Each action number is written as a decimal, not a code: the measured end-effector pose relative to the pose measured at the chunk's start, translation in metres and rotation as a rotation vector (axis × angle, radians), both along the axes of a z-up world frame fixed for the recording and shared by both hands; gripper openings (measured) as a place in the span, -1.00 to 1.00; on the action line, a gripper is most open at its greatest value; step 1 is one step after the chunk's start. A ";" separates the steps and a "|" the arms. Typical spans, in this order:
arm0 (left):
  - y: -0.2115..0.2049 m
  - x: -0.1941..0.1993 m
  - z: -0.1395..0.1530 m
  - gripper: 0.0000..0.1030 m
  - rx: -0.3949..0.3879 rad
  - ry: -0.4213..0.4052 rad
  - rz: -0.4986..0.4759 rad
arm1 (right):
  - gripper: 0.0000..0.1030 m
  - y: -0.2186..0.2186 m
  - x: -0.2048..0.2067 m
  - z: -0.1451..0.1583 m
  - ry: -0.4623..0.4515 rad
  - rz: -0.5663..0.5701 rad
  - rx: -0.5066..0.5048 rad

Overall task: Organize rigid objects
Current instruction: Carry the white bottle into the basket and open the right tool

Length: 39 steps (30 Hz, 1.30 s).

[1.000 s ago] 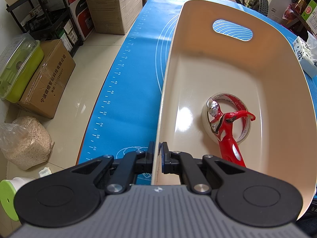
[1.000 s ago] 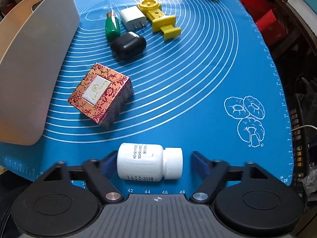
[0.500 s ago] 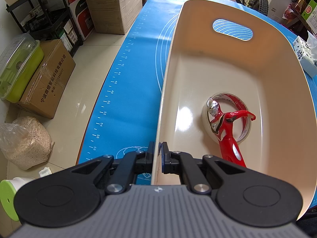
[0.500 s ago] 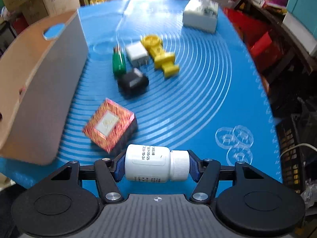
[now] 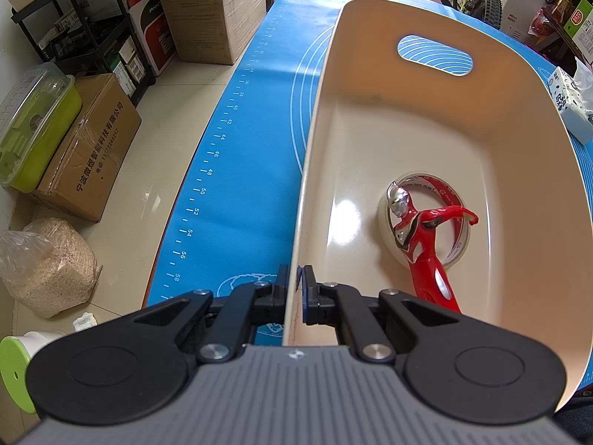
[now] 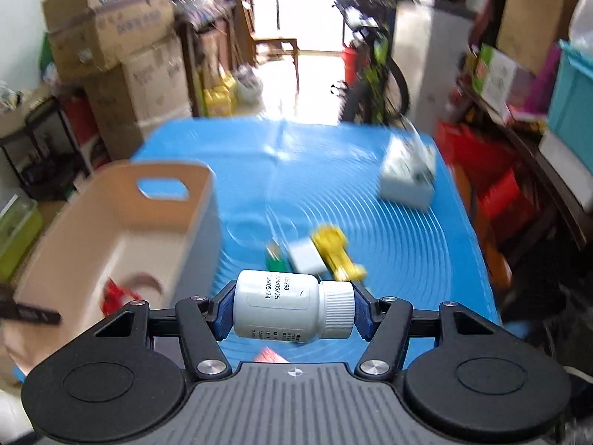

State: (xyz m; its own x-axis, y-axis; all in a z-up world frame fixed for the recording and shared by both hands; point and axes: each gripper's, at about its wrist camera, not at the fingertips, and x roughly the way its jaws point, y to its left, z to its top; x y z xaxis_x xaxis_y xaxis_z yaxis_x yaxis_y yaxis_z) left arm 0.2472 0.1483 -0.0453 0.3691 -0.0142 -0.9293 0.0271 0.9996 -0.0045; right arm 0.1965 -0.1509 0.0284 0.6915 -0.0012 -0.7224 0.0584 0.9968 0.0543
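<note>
My left gripper (image 5: 295, 289) is shut on the near rim of the beige bin (image 5: 437, 118). Inside the bin lie a red and silver action figure (image 5: 418, 237) and a tape roll (image 5: 441, 189). My right gripper (image 6: 292, 313) is shut on a white pill bottle (image 6: 292, 309), held sideways above the blue mat (image 6: 400, 244), to the right of the bin (image 6: 122, 230). A yellow toy (image 6: 335, 250), a white charger (image 6: 305, 257) and a green plug (image 6: 273, 254) lie on the mat beyond the bottle. A corner of the red patterned box (image 6: 270, 356) shows below it.
A white tissue box (image 6: 407, 178) stands at the mat's far right; it also shows in the left wrist view (image 5: 570, 100). Cardboard boxes (image 5: 89, 148), a green container (image 5: 33, 129) and a shelf (image 5: 74, 29) stand on the floor to the left. A bicycle (image 6: 370, 74) stands beyond the table.
My right gripper closed on the white pill bottle and lifted it off the mat, tilting the view up toward the room. The left gripper and bin have not moved.
</note>
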 end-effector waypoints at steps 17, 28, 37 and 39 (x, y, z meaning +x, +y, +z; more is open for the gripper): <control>-0.001 0.000 0.000 -0.86 0.002 0.000 -0.001 | 0.25 0.122 0.056 -0.004 -0.027 0.281 0.009; -0.001 0.000 -0.001 -0.86 0.003 0.000 -0.001 | 0.25 0.164 0.066 -0.063 0.156 0.374 -0.007; -0.001 0.000 -0.001 -0.86 0.004 0.000 -0.001 | 0.29 0.171 0.069 -0.084 0.260 0.403 -0.019; -0.001 0.000 -0.001 -0.86 0.004 0.000 -0.001 | 0.33 0.170 0.068 -0.083 0.256 0.399 -0.003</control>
